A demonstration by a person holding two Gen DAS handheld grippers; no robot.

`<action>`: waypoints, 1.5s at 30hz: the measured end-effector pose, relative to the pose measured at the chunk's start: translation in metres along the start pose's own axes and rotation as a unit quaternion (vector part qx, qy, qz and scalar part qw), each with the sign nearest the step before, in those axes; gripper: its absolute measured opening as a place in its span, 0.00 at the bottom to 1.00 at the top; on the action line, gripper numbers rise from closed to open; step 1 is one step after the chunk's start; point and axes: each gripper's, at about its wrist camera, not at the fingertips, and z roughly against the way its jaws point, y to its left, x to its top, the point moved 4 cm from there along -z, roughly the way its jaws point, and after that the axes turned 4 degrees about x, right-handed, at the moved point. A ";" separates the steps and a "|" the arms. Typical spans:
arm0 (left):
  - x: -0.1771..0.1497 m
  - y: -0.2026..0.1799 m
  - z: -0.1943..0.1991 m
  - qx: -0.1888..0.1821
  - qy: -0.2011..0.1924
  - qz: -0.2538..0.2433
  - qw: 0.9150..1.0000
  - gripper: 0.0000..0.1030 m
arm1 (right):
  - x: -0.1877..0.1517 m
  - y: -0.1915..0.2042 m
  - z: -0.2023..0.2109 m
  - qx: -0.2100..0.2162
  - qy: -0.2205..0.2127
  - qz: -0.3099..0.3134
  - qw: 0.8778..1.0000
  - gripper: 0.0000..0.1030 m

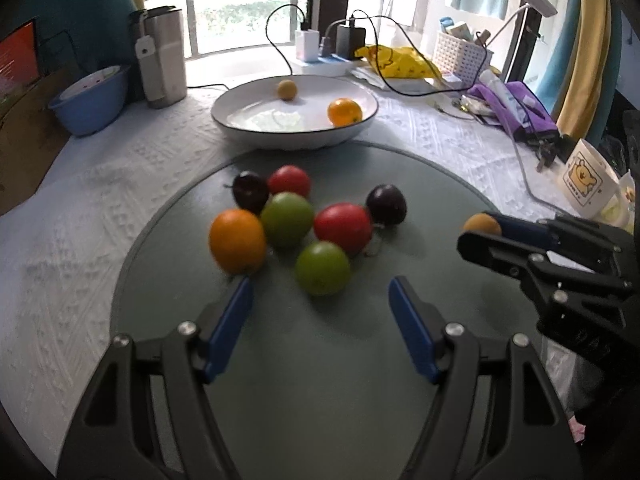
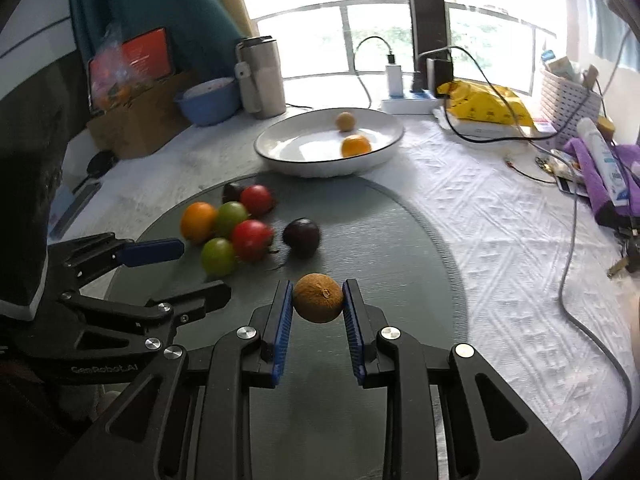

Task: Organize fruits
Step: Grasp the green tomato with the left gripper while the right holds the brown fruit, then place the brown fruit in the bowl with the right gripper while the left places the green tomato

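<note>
At left centre of the right wrist view, seven fruits (image 2: 236, 232) wait clustered on the grey mat (image 2: 400, 248), beside the left gripper (image 1: 320, 300), spread wide and empty. At bottom centre, the right gripper (image 2: 318, 300) clamps a small brown fruit (image 2: 319, 298). Upper centre, the white dish (image 2: 280, 148) has only two fruits, so most sorting seems left.
</note>
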 end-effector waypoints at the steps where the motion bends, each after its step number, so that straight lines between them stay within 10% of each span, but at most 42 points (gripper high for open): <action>1: 0.001 -0.001 -0.002 -0.001 0.001 -0.002 1.000 0.69 | 0.000 -0.002 0.000 0.000 0.000 -0.002 1.000 0.26; 15: 0.003 -0.008 -0.005 -0.006 0.000 -0.028 1.000 0.29 | 0.006 -0.010 -0.006 -0.001 0.000 -0.008 1.000 0.26; 45: 0.058 0.044 0.030 -0.013 -0.099 -0.013 0.995 0.28 | 0.060 0.015 -0.012 -0.032 -0.006 0.042 0.999 0.26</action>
